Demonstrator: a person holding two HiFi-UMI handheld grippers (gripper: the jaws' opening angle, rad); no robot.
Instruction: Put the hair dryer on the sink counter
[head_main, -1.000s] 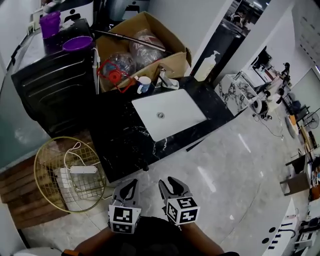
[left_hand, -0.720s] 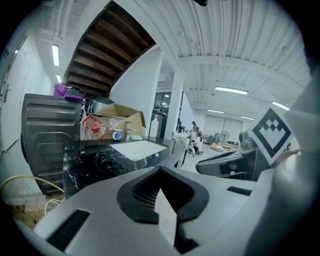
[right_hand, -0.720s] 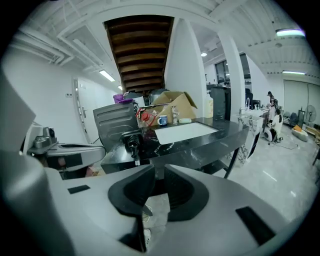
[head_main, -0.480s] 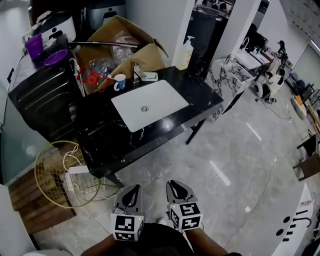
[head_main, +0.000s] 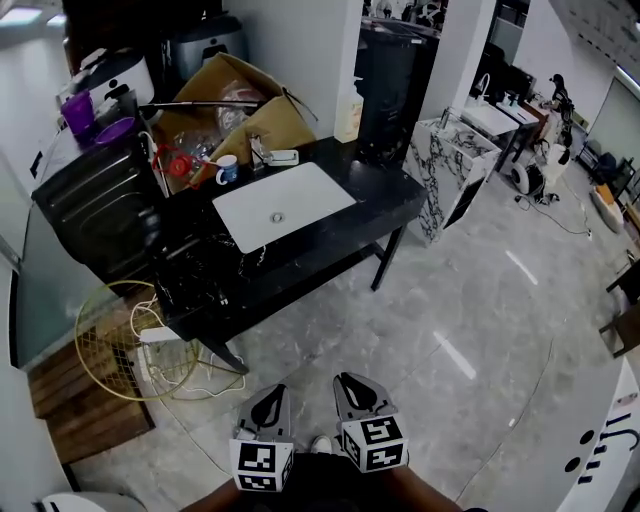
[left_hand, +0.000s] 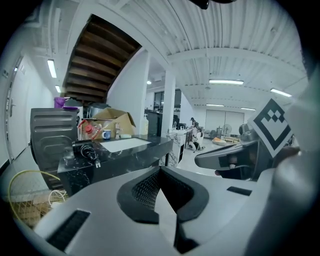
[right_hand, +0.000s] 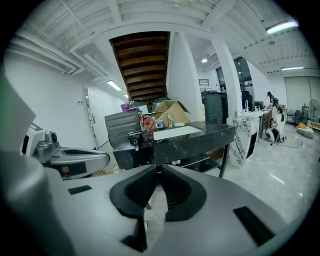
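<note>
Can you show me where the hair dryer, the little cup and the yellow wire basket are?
hair dryer (left_hand: 84, 149), left gripper view, on its black body.
little cup (head_main: 227, 170), head view, on its side.
yellow wire basket (head_main: 78, 338), head view, on its left rim.

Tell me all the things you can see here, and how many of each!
sink counter: one, black marbled, middle of the floor
sink: one, white, set into the counter top
hair dryer: one, black, on the counter's left end
mug: one, white and blue, behind the sink
cardboard box: one, brown, at the back of the counter
soap bottle: one, pale, at the counter's back corner
purple cup: one, on the black cabinet
wire basket: one, gold, on the floor left of the counter
left gripper: one, grey, jaws shut, empty
right gripper: one, grey, jaws closing, nothing between them
</note>
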